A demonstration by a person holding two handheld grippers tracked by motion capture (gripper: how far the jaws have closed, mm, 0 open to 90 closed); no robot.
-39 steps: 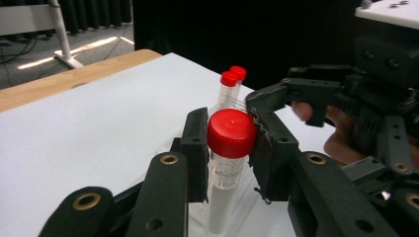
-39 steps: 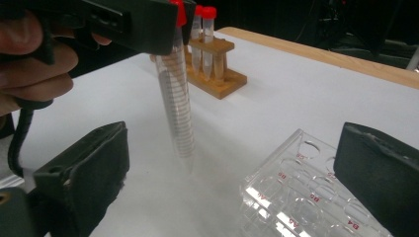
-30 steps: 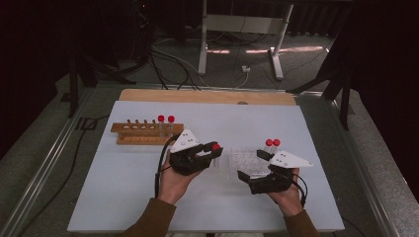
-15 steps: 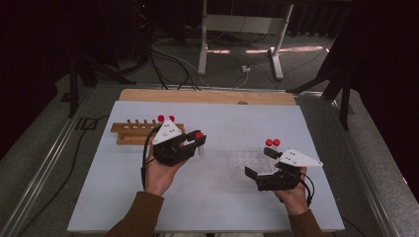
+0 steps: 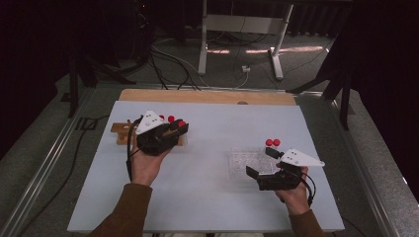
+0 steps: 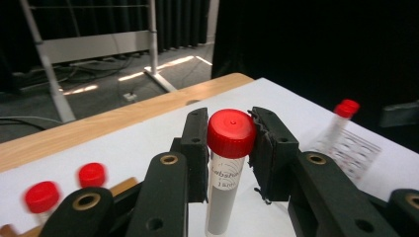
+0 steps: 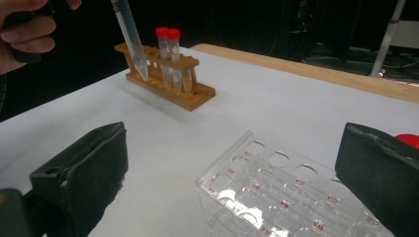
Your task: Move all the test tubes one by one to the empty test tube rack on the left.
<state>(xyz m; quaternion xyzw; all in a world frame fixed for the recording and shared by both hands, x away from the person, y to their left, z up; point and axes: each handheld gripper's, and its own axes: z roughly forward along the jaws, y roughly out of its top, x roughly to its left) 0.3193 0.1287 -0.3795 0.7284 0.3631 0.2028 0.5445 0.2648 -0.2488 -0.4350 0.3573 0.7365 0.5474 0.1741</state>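
Since the earlier frame my left claw (image 5: 174, 129) had carried the tube (image 6: 227, 163) leftward and away from me across the worktop (image 5: 212, 197), from near the clear rack (image 5: 247, 160) to just over the wooden rack (image 5: 121, 132); my right claw (image 5: 262, 165) had kept its place. The left claw was clamped on the tube just below its red cap (image 6: 230, 132), one pad on each side. Seen from the right claw's camera, the tube hung cap-up with a slight tilt, its tapered tip (image 7: 143, 74) at the near end of the wooden rack (image 7: 168, 89) and level with the top bar. Two capped tubes (image 7: 168, 52) already stood in holes farther along that rack. The right claw stood apart and empty, its jaws flanking the clear rack (image 7: 276, 197), beside which two more red-capped tubes (image 5: 272, 144) stood. The coming move, as I judged it, turned on one relation: the tube's long axis ran nearly vertical, with a free hole below and just beside its tip. The left hand (image 5: 146, 165) was by far the nearer to the wooden rack. Whether the tip stood exactly over a hole I could not tell.
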